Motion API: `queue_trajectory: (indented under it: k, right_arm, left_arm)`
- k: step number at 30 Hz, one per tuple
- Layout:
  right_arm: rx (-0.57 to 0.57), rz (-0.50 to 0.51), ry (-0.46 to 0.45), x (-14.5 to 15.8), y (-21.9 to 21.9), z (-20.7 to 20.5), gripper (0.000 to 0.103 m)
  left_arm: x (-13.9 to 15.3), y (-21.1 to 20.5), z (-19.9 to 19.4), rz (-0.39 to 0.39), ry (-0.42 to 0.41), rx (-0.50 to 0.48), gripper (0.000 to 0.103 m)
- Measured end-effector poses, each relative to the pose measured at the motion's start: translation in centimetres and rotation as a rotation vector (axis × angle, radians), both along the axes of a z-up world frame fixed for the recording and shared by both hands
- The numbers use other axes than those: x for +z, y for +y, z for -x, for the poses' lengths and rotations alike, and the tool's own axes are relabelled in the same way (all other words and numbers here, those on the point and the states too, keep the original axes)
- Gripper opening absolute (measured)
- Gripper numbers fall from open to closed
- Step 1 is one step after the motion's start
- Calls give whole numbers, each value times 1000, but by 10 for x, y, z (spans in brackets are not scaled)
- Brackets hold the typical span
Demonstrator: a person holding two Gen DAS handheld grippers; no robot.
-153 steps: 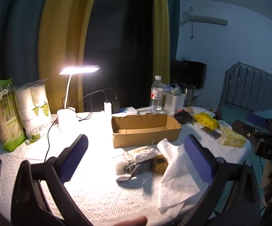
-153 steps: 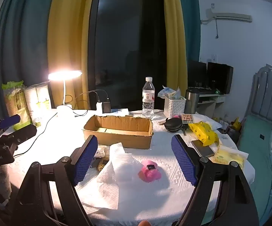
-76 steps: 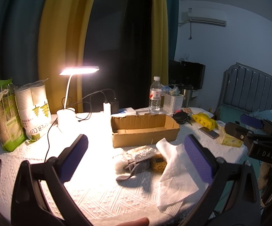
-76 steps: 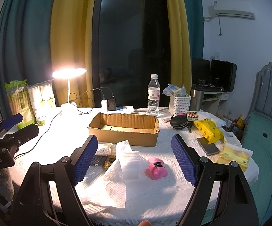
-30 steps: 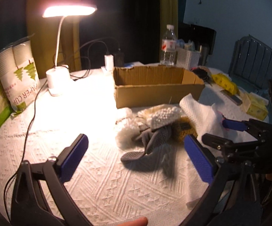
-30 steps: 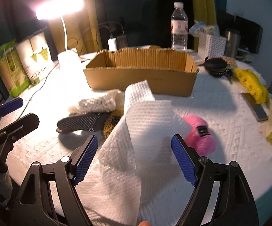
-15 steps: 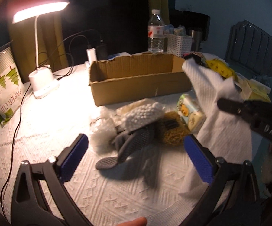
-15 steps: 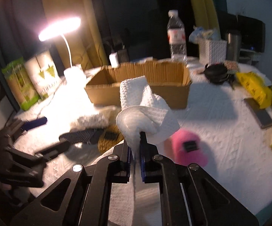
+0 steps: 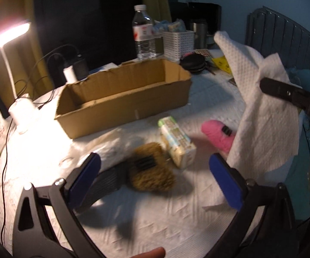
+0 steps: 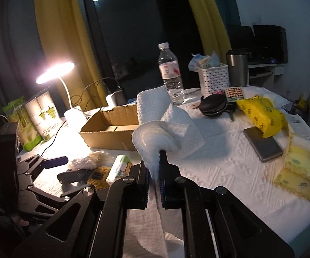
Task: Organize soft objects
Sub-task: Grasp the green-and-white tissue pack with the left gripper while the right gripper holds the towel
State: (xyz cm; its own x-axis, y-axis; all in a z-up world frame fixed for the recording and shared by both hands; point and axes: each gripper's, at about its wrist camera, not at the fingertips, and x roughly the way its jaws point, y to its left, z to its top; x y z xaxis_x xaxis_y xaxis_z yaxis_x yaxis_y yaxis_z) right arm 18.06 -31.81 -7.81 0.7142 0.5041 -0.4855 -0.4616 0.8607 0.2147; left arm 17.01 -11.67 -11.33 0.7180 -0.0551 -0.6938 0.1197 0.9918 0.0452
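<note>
My right gripper [image 10: 154, 167] is shut on a white paper towel [image 10: 165, 126] and holds it lifted off the table; the towel [image 9: 260, 107] hangs at the right of the left wrist view. My left gripper [image 9: 155, 176] is open and empty, low over a brown fuzzy scrubber [image 9: 150, 169] and a dark grey mesh item [image 9: 110, 178]. A small tissue pack [image 9: 176, 142] and a pink fuzzy item [image 9: 218, 133] lie just beyond. An open cardboard box [image 9: 122, 94] stands behind them. A white fluffy item [image 10: 84, 161] lies beside the mesh item.
A lit desk lamp [image 10: 56, 73], paper cup sleeves [image 10: 45, 116], a water bottle [image 10: 171, 73], a white basket [image 10: 214, 78], a steel cup [image 10: 236, 68], a yellow pack [image 10: 260, 109], a phone [image 10: 262, 144] and a tissue box [image 10: 303, 172] stand around the table.
My right gripper has lifted the towel higher, uncovering the pink item and tissue pack. My left gripper has moved forward and right, closer to the scrubber.
</note>
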Motion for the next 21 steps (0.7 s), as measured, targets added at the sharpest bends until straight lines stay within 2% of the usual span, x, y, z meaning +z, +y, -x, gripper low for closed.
queue_trajectory:
  k: [5, 9, 10, 13, 18, 21]
  right_arm:
    - [-16, -18, -12, 1, -20, -6, 9]
    - [-35, -21, -11, 1, -36, -13, 9]
    - [-38, -21, -8, 0, -40, -14, 9]
    - [-45, -22, -4, -1, -45, -16, 9]
    - [-44, -25, -8, -1, -46, -16, 9]
    - [-39, -27, -13, 3, -41, -18, 9]
  left_arm:
    - [-5, -19, -22, -1, 24, -32, 101]
    - [-18, -26, -41, 7, 91, -42, 80]
    - [-22, -27, -46, 16, 112, -45, 69]
    - [-31, -29, -54, 46, 163, -58, 48]
    - [-25, -26, -54, 68, 153, -70, 32]
    - [-13, -23, -50, 82, 122, -82, 30]
